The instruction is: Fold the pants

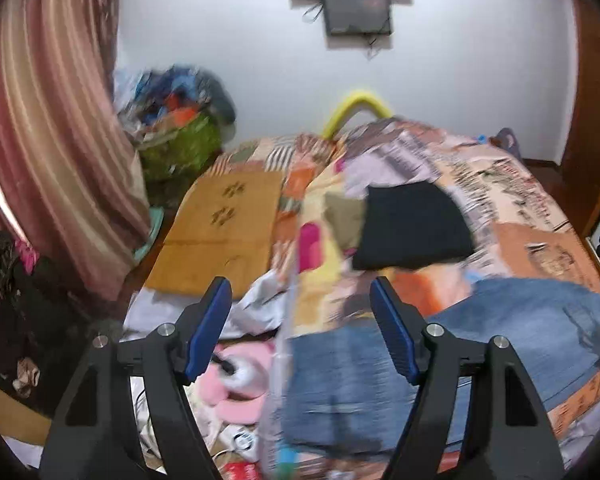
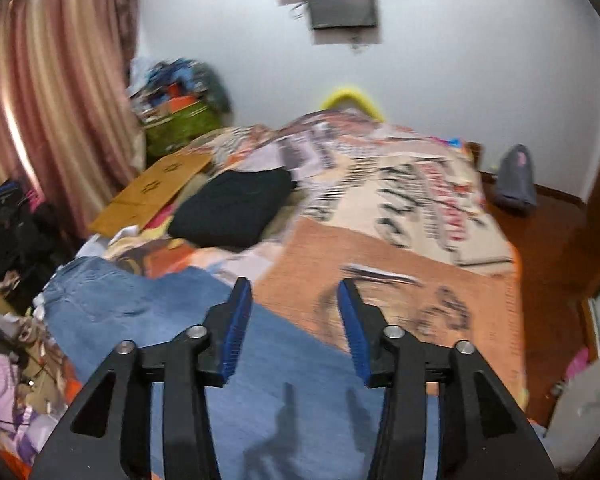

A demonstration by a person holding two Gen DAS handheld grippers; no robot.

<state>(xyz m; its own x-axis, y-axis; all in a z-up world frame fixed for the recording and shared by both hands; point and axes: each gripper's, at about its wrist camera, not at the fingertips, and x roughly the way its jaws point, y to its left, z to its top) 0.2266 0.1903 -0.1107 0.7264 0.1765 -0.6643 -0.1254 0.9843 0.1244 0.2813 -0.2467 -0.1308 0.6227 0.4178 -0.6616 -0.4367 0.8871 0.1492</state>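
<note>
Motion blur smears both views, and the large black lettering on the bedspread (image 2: 400,216) cannot be read. One pair of blue denim pants (image 2: 204,328) lies on the bed's near end, its lower part cut off by the frame. One folded black garment (image 2: 236,212) sits farther up. The left hand-held gripper (image 1: 300,300) gapes wide and empty; the right hand-held gripper (image 2: 294,300) stands partly spread, gripping nothing.

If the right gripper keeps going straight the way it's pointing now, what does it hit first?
Most likely the bedspread just past the jeans: the right gripper is open, empty and angled down at the bed. Depth is uncertain.
</note>
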